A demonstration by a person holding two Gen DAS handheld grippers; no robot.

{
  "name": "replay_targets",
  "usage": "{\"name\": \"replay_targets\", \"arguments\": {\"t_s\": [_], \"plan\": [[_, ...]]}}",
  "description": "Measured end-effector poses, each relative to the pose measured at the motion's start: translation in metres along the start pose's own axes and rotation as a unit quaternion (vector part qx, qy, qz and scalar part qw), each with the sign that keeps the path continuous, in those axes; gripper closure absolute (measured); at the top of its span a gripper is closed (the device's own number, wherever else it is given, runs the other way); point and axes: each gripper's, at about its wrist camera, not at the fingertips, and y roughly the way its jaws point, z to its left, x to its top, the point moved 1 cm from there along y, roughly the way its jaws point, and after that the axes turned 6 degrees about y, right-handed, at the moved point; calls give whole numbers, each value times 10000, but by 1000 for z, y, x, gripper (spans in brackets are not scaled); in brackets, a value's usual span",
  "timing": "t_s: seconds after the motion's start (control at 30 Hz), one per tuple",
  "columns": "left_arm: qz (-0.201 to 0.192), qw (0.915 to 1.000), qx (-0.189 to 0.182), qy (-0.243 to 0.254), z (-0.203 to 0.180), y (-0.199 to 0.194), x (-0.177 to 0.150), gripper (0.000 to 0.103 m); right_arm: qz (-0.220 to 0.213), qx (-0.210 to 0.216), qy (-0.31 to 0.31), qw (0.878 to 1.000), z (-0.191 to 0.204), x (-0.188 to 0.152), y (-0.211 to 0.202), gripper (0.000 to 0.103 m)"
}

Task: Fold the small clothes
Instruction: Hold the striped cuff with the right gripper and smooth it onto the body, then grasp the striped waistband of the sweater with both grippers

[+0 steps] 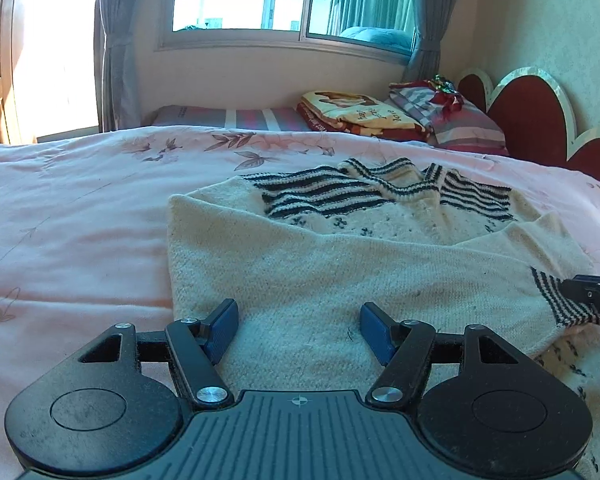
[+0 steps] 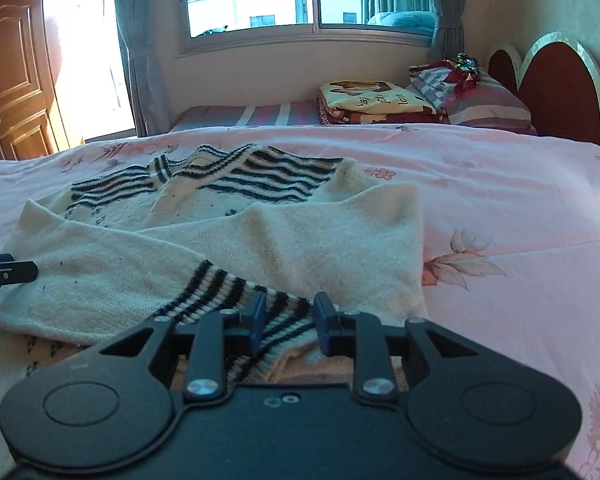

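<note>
A cream knit sweater with black stripes at the collar and cuffs lies on the pink bed cover; both sleeves are folded across its body. My left gripper is open, its blue pads low over the sweater's near edge, holding nothing. My right gripper is partly open, its jaws either side of the striped cuff without pinching it. The right gripper's tip shows in the left wrist view by that cuff. The left gripper's tip shows at the left edge of the right wrist view.
The pink floral bed cover spreads all around the sweater. Folded blankets and a striped pillow lie at the far side by the red headboard. A window and curtains are behind; a wooden door stands left.
</note>
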Motion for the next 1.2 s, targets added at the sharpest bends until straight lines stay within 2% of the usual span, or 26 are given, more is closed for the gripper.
{"name": "replay_targets", "arguments": {"t_s": [0.07,0.33,0.57,0.83,0.9,0.97,1.0,1.03,1.07,1.1,1.13,1.2], "plan": [[2,9999,78,112,-6,2,-1,29,-41,-34,-74,10000,3,-1,3,76],[62,9988,451,200,-18,3,0,24,-251,91,-177,9995,-1,-7,1,75],[243,9950,966,47,-20,7,1,1,-210,356,-279,9988,-8,-5,2,73],[305,9926,1174,15,-24,7,-1,0,-206,572,-279,9978,-13,-5,2,70],[350,9921,1201,123,-25,5,1,0,-191,670,-257,9972,-16,-4,1,69],[357,9894,1340,430,-28,-6,4,0,-49,802,-62,9967,-24,1,-6,68],[339,9881,1393,566,-29,-14,2,0,-56,845,121,9963,-30,3,-19,58],[315,9881,1346,678,-26,-28,-2,0,-185,869,227,9958,-36,2,-32,37],[287,9896,1238,677,-22,-43,-9,0,-302,908,316,9949,-43,-1,-49,27],[267,9916,1103,617,-18,-58,-17,0,-222,954,384,9945,-50,-6,-63,22],[238,9941,923,508,-10,-80,-30,1,-7,1111,480,9926,-59,-11,-75,23],[276,9955,885,210,-2,-114,-54,17,478,1505,869,9836,-80,-26,-95,24]]}}
